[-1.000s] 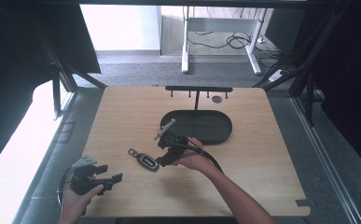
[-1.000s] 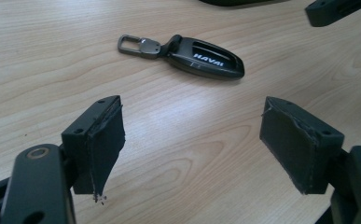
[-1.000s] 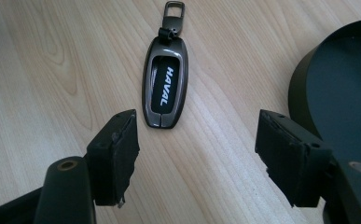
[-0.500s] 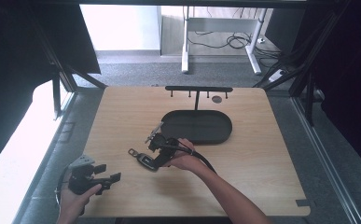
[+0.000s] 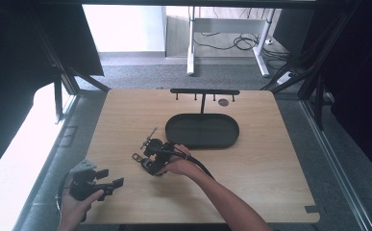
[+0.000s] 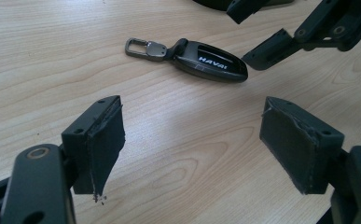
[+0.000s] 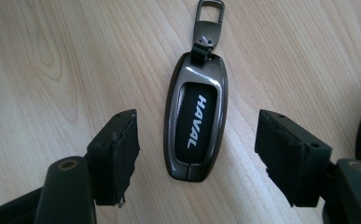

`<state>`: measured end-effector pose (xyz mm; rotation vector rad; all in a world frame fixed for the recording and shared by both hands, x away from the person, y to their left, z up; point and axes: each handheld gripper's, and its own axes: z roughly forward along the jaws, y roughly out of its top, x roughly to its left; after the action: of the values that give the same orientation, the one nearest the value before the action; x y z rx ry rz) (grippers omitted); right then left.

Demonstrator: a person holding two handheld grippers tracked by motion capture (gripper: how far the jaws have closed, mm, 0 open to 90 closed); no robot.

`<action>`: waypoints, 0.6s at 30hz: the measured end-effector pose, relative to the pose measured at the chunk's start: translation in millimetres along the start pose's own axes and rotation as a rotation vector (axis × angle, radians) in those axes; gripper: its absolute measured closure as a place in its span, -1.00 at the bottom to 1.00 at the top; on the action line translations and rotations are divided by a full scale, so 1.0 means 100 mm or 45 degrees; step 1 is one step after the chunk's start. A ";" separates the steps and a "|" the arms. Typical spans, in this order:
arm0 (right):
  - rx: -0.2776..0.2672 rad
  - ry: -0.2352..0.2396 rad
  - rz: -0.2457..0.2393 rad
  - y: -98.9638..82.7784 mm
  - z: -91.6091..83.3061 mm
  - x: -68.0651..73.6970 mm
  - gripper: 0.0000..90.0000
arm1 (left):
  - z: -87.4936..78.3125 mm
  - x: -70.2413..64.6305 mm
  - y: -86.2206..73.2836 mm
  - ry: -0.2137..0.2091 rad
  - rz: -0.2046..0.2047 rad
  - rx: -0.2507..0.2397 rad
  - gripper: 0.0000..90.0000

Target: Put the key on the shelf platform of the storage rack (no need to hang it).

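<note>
Lying flat on the wooden table (image 5: 251, 187), the car key fob (image 7: 196, 122) is a little left of the middle, near the left end of the dark oval tray (image 5: 231, 129) but apart from it. The right gripper (image 7: 197, 156) hangs just over the fob with its jaws apart, one on each long side, and the pads do not touch it. The left gripper (image 6: 193, 154) waits at the near left corner of the table, jaws also wide apart and empty, pointing at the fob from some way off.

The fob looks small, light and stiff, with a glossy shell that I think can slip between the pads. Its rounded edges make this more likely. The best place to take it seems the middle of the body, across the two long sides, where it is widest. The metal clip (image 7: 208, 17) at the far end is thin and loose, so it is a poor place for a grip.
</note>
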<state>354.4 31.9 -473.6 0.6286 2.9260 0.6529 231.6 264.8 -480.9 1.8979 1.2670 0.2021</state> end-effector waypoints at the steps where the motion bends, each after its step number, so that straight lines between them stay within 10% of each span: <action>1: 0.005 0.001 -0.001 0.01 0.01 0.00 -0.32 | 0.00 0.00 0.00 0.000 0.000 0.001 -0.51; 18: 0.073 0.004 0.025 0.09 0.29 -0.02 -0.27 | -0.01 0.00 0.00 -0.001 -0.004 -0.004 -0.51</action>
<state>364.3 49.7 -496.0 0.6630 2.9545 0.5744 231.2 265.5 -480.4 1.8930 1.2682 0.2013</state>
